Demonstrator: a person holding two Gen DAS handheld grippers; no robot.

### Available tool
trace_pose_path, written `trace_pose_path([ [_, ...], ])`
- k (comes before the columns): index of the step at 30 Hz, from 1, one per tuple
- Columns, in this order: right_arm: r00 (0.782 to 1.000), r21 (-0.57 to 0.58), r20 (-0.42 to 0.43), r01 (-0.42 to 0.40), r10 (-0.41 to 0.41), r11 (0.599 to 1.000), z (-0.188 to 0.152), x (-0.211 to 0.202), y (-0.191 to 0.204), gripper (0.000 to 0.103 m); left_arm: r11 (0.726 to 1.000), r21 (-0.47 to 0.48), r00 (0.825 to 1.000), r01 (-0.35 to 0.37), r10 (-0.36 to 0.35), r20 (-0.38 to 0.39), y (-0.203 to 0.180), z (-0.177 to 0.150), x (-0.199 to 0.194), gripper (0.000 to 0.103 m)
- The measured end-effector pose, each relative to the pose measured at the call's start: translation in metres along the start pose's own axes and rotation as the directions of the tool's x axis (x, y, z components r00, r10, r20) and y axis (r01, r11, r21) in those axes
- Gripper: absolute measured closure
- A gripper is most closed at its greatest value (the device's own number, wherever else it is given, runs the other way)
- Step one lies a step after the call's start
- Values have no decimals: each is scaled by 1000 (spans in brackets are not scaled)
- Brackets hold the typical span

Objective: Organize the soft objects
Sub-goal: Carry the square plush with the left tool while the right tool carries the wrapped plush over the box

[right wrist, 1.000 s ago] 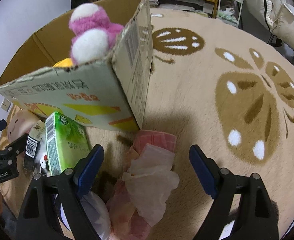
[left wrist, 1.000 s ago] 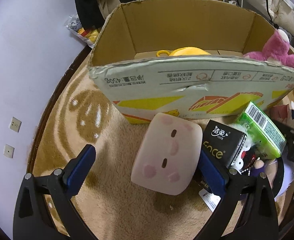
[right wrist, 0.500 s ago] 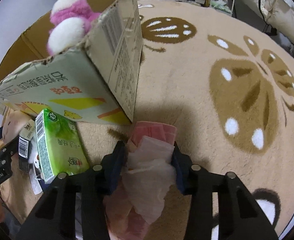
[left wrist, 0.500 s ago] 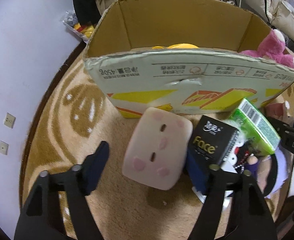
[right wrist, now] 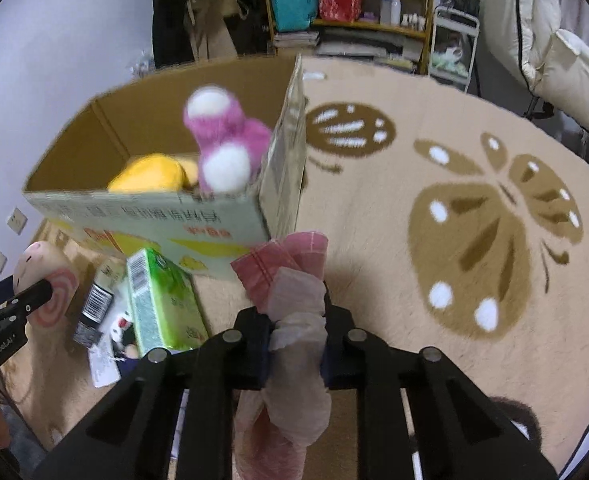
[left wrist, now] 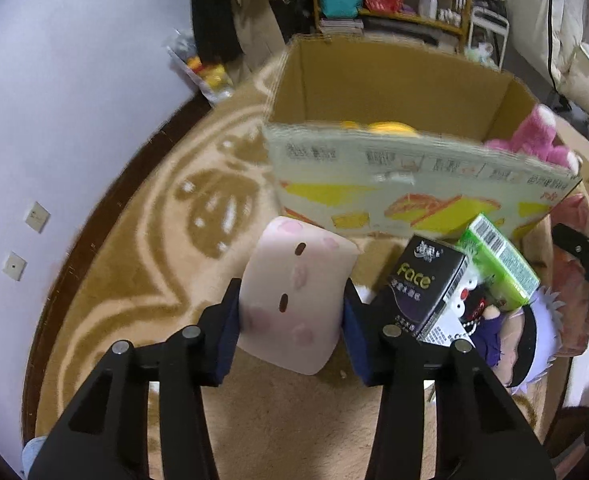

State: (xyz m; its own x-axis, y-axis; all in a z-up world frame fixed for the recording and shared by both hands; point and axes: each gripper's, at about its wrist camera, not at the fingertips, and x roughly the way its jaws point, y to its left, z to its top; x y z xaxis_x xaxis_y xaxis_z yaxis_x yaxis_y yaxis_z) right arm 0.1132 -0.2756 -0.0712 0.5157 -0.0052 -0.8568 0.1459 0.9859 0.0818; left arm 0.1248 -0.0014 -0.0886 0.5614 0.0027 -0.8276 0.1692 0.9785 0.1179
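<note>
A pale pink pillow toy point(left wrist: 294, 280) with a little face sits between the pads of my left gripper point(left wrist: 290, 320). Its jaws are closing and the pads press into the toy's sides, holding it off the carpet. In the right wrist view, my right gripper point(right wrist: 296, 340) is shut on a bundle of pink checked cloth and thin white wrap point(right wrist: 290, 264), which hangs down between the fingers. Just ahead stands the open cardboard box point(left wrist: 414, 184), also in the right wrist view point(right wrist: 154, 208). It holds a pink plush point(right wrist: 222, 140) and a yellow plush point(right wrist: 150, 172).
On the beige patterned carpet point(right wrist: 454, 240) beside the box lie a green tissue pack point(left wrist: 498, 260), a black tissue pack point(left wrist: 422, 284) and a doll point(left wrist: 526, 336). A white wall point(left wrist: 74, 120) runs along the left. Shelves point(right wrist: 354, 8) stand at the back.
Both grippers went from wide open to closed on their things. The left one rose with the pink pillow toy. The right one pinched the cloth bundle and lifted it a little.
</note>
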Motion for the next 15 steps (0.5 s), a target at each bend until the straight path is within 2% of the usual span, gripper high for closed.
trace_pose_path([
  [7, 992, 9, 129, -9, 8, 1000, 6, -45, -2, 84, 999, -13, 991, -31, 33, 129, 6, 2, -36, 59],
  [15, 963, -44, 267, -35, 45, 998, 14, -91, 7, 84, 998, -26, 974, -53, 57, 218, 16, 4, -62, 59],
])
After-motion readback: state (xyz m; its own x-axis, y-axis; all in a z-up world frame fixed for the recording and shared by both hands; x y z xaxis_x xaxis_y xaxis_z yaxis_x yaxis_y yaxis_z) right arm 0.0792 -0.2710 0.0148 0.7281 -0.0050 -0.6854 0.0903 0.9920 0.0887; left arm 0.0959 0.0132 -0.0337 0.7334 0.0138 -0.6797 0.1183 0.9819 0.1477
